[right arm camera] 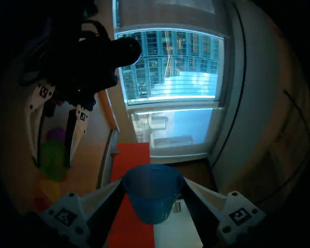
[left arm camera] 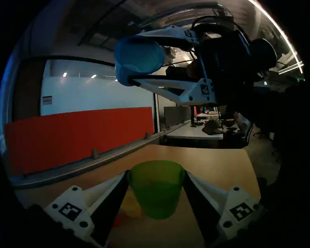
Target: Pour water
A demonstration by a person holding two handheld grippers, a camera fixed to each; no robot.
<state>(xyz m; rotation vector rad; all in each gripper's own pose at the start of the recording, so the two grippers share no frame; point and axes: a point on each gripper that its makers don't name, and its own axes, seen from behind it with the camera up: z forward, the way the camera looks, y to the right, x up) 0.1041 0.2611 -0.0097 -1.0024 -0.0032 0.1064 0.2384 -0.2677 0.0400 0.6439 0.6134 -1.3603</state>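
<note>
Jaws of left gripper clamped on green cup, right gripper clamping tipped blue cup higher up

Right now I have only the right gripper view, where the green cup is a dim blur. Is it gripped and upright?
Observer: Yes. In the left gripper view the green cup stands upright, with both fingers of the left gripper pressing its sides.
Reviewer: How does the blue cup sit relative to it?
Observer: The blue cup lies tipped on its side in the right gripper, higher in the picture than the green cup.
Reviewer: Is water running yet?
Observer: No stream shows between the two cups in the left gripper view.
</note>
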